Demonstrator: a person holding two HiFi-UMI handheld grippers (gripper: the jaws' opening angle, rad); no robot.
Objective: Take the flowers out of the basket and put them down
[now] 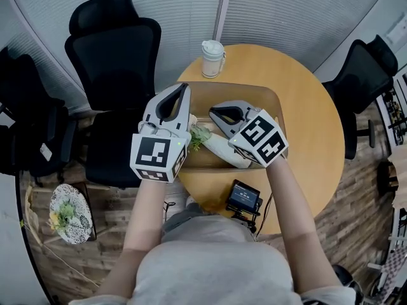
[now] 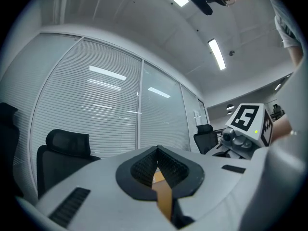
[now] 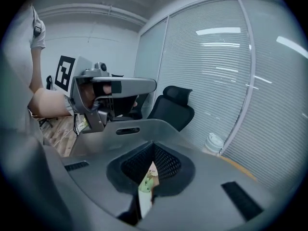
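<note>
Left tool (image 1: 183,89): jaws together, empty, at the left edge of the basket (image 1: 254,89).
Right tool (image 1: 214,112): jaws together, above the basket.
Flowers (image 1: 202,136): lying in the basket, partly hidden under the right tool.
Around: lidded cup (image 1: 213,57) on the round surface (image 1: 305,119); black chair (image 1: 117,62) beyond.

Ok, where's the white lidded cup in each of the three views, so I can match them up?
Head view: the cup is at top centre, near the far edge of the round table.
Left gripper view: not in it.
Right gripper view: the cup is at lower right.
Shared landmark: the slatted blinds show in all three.
</note>
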